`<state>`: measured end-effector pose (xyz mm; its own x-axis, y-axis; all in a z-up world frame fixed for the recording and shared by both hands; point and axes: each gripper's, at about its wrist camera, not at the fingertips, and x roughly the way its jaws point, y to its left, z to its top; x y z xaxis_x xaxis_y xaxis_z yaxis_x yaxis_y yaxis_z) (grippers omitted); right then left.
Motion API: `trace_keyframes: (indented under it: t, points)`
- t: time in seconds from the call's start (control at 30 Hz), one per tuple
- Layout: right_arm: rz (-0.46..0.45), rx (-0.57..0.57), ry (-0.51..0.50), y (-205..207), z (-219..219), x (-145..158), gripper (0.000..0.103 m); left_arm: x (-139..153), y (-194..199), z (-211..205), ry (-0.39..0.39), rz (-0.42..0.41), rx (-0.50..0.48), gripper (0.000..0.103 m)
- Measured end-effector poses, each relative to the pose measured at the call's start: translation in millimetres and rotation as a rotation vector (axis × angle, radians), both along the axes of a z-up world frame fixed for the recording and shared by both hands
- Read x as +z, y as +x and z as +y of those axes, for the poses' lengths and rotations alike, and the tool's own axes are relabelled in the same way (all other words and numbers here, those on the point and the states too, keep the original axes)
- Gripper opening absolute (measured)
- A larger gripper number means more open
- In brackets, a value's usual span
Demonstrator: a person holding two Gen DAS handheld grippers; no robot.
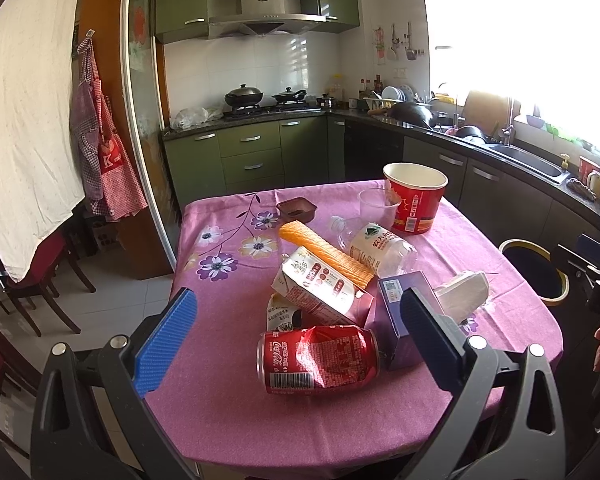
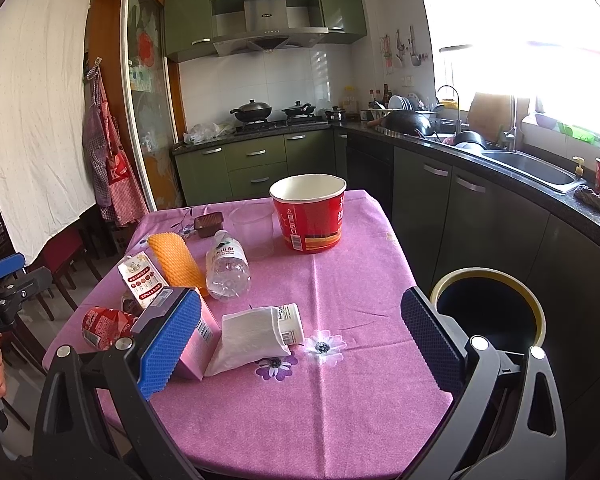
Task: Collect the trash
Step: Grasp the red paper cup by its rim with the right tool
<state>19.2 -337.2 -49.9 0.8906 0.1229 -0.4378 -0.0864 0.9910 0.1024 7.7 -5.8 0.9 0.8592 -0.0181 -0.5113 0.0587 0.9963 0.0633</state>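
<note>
Trash lies on a table with a pink flowered cloth (image 1: 220,400) (image 2: 360,280). A crushed red cola can (image 1: 318,360) (image 2: 102,326) lies nearest my left gripper (image 1: 296,340), which is open and empty just above it. Behind the can are milk cartons (image 1: 320,292), an orange foam sleeve (image 1: 328,256) (image 2: 176,260), a clear plastic bottle (image 1: 380,250) (image 2: 228,266), a purple box (image 1: 400,320) and white tissue (image 1: 464,294) (image 2: 252,340). My right gripper (image 2: 300,344) is open and empty over the tissue and a small white bottle (image 2: 292,322).
A red paper bucket (image 1: 414,200) (image 2: 310,216), a clear cup (image 1: 378,208) (image 2: 254,232) and a small brown tray (image 1: 296,208) (image 2: 209,224) stand at the far side. A black bin with a yellow rim (image 1: 536,276) (image 2: 488,308) stands right of the table. Chairs are left.
</note>
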Motion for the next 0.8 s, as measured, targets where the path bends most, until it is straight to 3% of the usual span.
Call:
trace_keyframes:
  t: [0.17, 0.37, 0.47, 0.63, 0.77, 0.8]
  points:
    - [0.023, -0.002, -0.019, 20.2, -3.0, 0.1, 0.099, 10.3, 34.6, 15.7, -0.027, 0.025, -0.010, 0.097]
    - [0.116, 0.051, -0.011, 77.0, -6.3, 4.3, 0.099, 22.2, 105.4, 38.5, -0.037, 0.067, -0.008, 0.097]
    - [0.177, 0.084, -0.001, 118.8, -6.6, 8.6, 0.099, 22.9, 146.6, 45.7, -0.006, 0.061, 0.014, 0.097]
    - [0.335, 0.178, 0.086, 205.0, -10.4, 13.7, 0.099, 10.5, 229.3, 63.0, -0.050, 0.134, 0.022, 0.097]
    - [0.402, 0.117, 0.041, 272.6, -17.9, 21.7, 0.098, -3.6, 282.3, 71.4, -0.049, 0.148, 0.047, 0.097]
    - [0.426, 0.103, 0.042, 290.9, -21.2, 22.1, 0.093, -8.9, 294.1, 75.0, -0.063, 0.154, 0.055, 0.097]
